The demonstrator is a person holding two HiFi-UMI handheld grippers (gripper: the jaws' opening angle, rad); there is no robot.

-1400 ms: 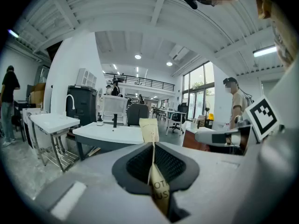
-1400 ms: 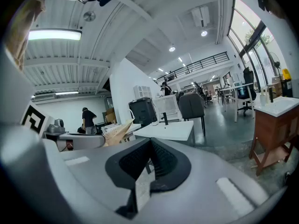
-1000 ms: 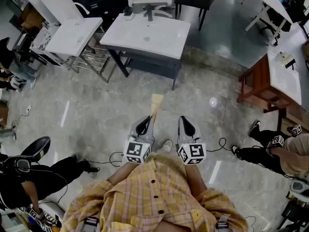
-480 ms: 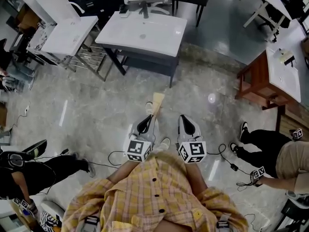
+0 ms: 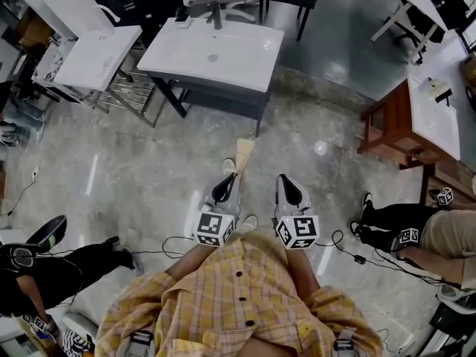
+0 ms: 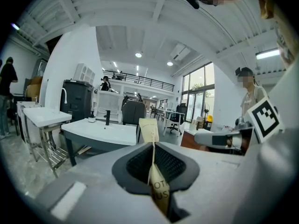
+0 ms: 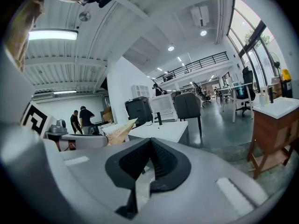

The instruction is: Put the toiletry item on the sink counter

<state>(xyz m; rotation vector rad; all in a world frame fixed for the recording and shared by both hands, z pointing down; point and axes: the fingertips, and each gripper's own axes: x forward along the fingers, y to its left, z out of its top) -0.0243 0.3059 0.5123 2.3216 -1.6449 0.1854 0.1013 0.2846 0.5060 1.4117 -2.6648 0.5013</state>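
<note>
Kraft-brown paper wraps the toiletry item [image 5: 242, 155], a long flat sachet (there is print on it, too cropped to read). The fingers of the left gripper [image 5: 229, 181] are closed on its near end. The rest sticks straight out past the fingertips, its long axis pointing forward along the gripper, in the air above the floor [image 5: 149, 162]. The sink counter [image 5: 245, 47] lies ahead of the sachet's free end and slightly to the left, well apart from it. A black tap [image 6: 107, 117] stands at the back of its white tabletop. The right gripper [image 5: 288, 190] sits just beside the left, its fingers together with nothing between them. The left gripper looks like the one to make the delivery, so the next move probably calls for closing that gap first, then lowering the sachet flat onto the tabletop.
</note>
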